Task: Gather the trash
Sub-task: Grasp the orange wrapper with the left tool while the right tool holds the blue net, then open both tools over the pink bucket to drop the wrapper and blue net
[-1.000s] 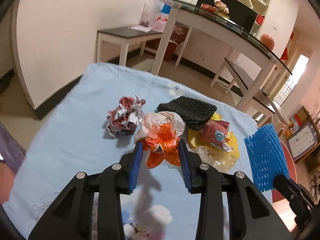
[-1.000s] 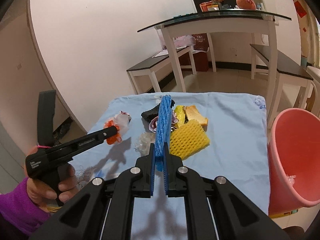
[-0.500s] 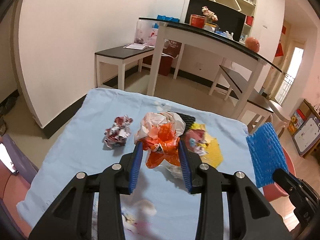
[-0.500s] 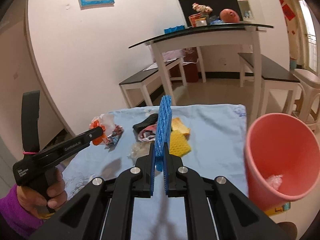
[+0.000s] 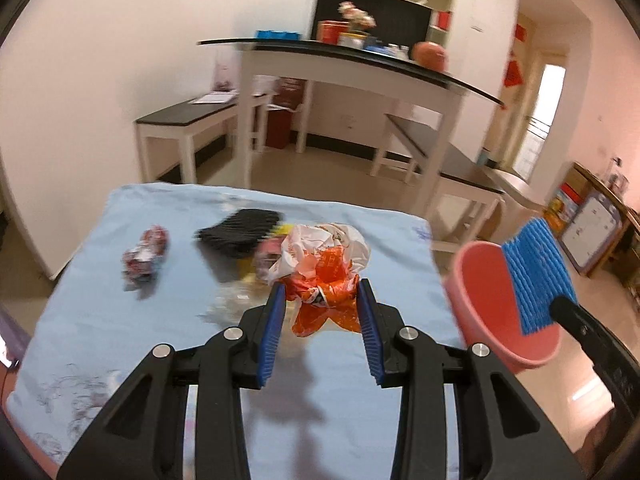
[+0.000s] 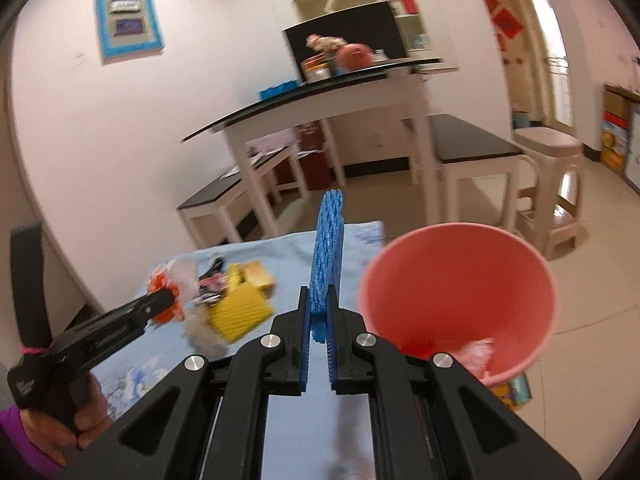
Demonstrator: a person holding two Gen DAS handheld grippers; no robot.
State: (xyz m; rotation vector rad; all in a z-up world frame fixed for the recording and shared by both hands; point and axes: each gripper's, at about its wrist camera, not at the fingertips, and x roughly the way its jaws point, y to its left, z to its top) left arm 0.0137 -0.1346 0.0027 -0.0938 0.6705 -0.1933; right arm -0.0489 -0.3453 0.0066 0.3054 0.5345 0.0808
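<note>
My left gripper is shut on a crumpled orange and white plastic bag, held above the light blue tablecloth. My right gripper is shut on a flat blue foam net that stands upright between its pads; in the left wrist view the net hangs in front of the pink bin. The pink bin stands just right of the table, with a bit of pale plastic inside. Left on the cloth lie a red and white wrapper ball, a black foam net and a yellow foam net.
A hand in a purple sleeve holds the left gripper's handle. Behind the table stand a white desk with a dark top, low benches and a beige stool. The table's right edge borders the bin.
Both grippers have swung to the right with their loads, away from the trash pile. The pink bin has come into the left wrist view and grown large in the right wrist view.
</note>
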